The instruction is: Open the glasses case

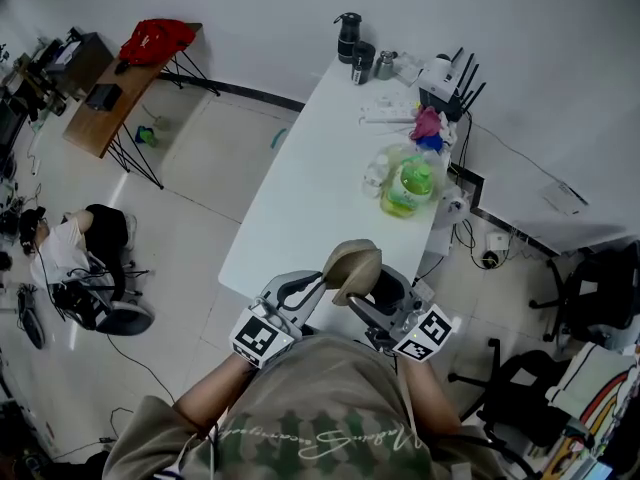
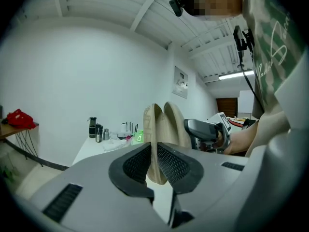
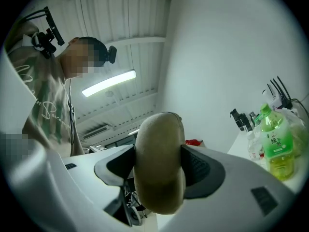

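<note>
Glasses case (image 1: 353, 268) is held in the air between both grippers, just above the near end of the white table (image 1: 310, 188) and close to the person's chest. It touches no surface.

Right gripper (image 1: 368, 296): jaws stand wide, clamped on the fat rounded body of the tan case (image 3: 159, 149). The pads press on both flanks. This reads as the anchor grip, since a broad hold on the bulk keeps the case from twisting.

Left gripper (image 1: 322, 280): jaws are narrow, pinched on a thin edge of one shell (image 2: 166, 124). In the left gripper view the two shells show side by side with a slim gap between them. The pads (image 2: 137, 163) bite only the nearer one. A pinch on the rim gives a handle for peeling that half away, and the right gripper (image 2: 205, 129) shows beyond, holding the other half.

Judgement: opening is under way and the seam is parted, but the shells are not yet spread. Nothing of the inside can be seen.

The next move likely calls for swinging the pinched shell about the hinge. The thin rim could slip from the narrow bite.

The clutter sits far up the table, with the green bottle (image 1: 408, 186) well apart from the work.
</note>
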The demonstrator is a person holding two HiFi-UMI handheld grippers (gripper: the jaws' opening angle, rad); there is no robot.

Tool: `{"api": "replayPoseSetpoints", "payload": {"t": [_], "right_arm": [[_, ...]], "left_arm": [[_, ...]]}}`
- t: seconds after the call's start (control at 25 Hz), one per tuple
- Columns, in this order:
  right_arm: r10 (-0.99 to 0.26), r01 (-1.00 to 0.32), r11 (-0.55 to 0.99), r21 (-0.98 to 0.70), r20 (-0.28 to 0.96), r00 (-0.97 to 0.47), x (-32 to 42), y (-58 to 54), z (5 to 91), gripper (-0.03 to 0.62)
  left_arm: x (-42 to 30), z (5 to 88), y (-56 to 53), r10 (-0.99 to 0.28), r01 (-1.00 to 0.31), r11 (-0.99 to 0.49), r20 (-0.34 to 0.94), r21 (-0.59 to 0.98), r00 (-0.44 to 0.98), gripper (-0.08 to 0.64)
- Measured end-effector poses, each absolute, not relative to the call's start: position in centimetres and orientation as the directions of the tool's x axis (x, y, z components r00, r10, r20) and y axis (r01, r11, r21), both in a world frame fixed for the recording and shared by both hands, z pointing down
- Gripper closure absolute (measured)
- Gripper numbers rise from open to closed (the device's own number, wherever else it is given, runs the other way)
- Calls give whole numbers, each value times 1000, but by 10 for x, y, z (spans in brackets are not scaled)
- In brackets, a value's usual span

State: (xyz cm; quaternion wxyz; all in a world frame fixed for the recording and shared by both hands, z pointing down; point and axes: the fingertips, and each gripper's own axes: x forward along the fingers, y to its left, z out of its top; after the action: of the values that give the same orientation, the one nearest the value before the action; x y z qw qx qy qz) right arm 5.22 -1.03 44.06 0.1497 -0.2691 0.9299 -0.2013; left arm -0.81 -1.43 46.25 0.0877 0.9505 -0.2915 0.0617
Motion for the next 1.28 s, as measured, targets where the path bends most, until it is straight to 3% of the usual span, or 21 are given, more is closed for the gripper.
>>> {"api": "replayPoseSetpoints", "payload": {"t": [0.04,0.12,0.32,0.36,0.48,0.68,0.92,1.0,1.28], "right_arm": [[-552,-436,783,-443,-174,-815,50,-8,439,298],[-528,-420,805,-420,-183,-829,45,-2,436,298],[-463,-374,844,-385,-168,-871,26,13,436,298],[-462,-373,841,-393,-159,-873,25,13,439,298],[-473,-379,817,-435,-130,-871,22,11,451,297],[-602,-543,742,-392,-33,-798,17,-2,455,296],[-693,-704,633,-322,170,-701,4,-22,475,296],[-699,-727,638,-253,205,-685,-3,-24,476,241],[-725,-757,595,-272,225,-651,12,-31,483,238]], "left_arm": [[-9,463,-15,-545,-567,-814,170,127,821,529],[-7,463,-13,-539,-562,-816,174,133,824,423],[3,465,-11,-532,-551,-821,150,146,833,427],[3,465,-13,-536,-555,-816,146,164,831,470],[2,472,-16,-537,-564,-792,173,234,826,482],[-21,493,-30,-612,-661,-679,249,320,750,486],[-32,517,-44,-707,-791,-599,382,125,596,486],[-28,518,-44,-712,-802,-575,383,164,589,486],[-24,523,-37,-673,-765,-546,365,341,643,486]]}}
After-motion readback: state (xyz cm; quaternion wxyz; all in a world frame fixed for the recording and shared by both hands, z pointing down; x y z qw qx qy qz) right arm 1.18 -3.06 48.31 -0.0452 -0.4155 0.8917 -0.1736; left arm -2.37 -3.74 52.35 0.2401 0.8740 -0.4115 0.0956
